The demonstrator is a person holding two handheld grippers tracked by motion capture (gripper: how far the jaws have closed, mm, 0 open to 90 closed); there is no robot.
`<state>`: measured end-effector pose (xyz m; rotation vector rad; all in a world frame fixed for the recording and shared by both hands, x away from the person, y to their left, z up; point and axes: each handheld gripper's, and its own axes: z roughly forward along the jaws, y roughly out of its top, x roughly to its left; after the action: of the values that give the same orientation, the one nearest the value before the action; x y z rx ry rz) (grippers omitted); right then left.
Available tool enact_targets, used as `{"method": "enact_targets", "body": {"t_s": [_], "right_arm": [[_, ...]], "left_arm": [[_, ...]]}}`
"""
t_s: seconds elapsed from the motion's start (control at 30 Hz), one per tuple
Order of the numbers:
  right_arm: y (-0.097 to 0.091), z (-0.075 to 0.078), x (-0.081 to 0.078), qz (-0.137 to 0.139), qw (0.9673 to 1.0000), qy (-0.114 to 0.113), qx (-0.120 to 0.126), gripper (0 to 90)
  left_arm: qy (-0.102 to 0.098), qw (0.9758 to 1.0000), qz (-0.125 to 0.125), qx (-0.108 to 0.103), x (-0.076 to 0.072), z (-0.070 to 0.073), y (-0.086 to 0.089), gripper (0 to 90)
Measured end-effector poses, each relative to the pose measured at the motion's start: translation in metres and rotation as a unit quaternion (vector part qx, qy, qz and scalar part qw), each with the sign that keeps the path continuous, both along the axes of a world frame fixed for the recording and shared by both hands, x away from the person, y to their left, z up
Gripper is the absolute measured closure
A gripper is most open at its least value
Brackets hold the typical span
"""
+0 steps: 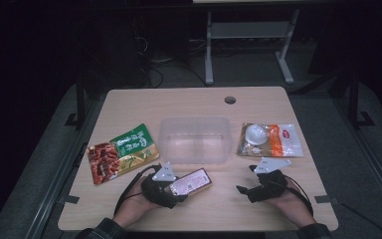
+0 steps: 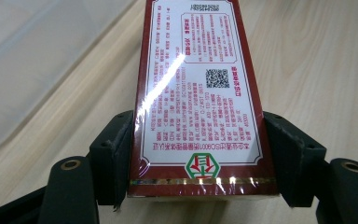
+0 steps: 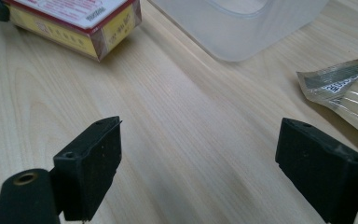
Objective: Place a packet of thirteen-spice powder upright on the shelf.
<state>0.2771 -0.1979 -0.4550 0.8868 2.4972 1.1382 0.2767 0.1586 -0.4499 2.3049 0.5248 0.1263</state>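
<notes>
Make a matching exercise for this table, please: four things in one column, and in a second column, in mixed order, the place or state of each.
Things:
1. red box
2. clear plastic bin
3. green and red snack bag
4. right gripper

Places or states:
A. lies flat on the left part of the table
B. open, nothing between its jaws
C. stands in the middle of the table, nothing in it
D. clamped between the jaws of the left gripper

Pairs: 1-D, 2-C, 3-A, 4-B
</notes>
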Motion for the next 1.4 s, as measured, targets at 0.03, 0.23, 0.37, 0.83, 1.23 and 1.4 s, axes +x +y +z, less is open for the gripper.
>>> {"method": "enact_targets", "body": {"t_s": [0.03,0.23,0.37,0.83,1.23,1.4], "right_arm": [[0.000,0.000,0.000,0.000,1.0000,0.000,0.002,13.6],[0.001,0.005,-0.002,0.021,0.9997,0.013,0.006,13.1],[0.004,0.010,-0.004,0.041,0.9988,0.013,0.021,13.0],[0.019,0.030,0.010,0.107,0.9913,0.006,0.076,12.4],[0.048,0.044,0.030,0.181,0.9785,0.012,0.099,13.8],[0.058,0.041,0.034,0.205,0.9734,0.023,0.100,22.4]], "left_arm": [[-0.001,1.0000,-0.004,-0.004,0.000,0.001,0.001,31.5],[-0.011,0.9994,-0.021,-0.026,-0.001,0.009,0.004,31.5],[-0.018,0.9986,-0.027,-0.041,0.002,0.016,0.007,31.6],[-0.040,0.9944,-0.025,-0.095,0.018,0.044,0.022,31.7],[-0.047,0.9913,-0.053,-0.111,0.011,0.049,0.021,31.7],[-0.046,0.9909,-0.058,-0.112,0.010,0.049,0.021,31.7]]}}
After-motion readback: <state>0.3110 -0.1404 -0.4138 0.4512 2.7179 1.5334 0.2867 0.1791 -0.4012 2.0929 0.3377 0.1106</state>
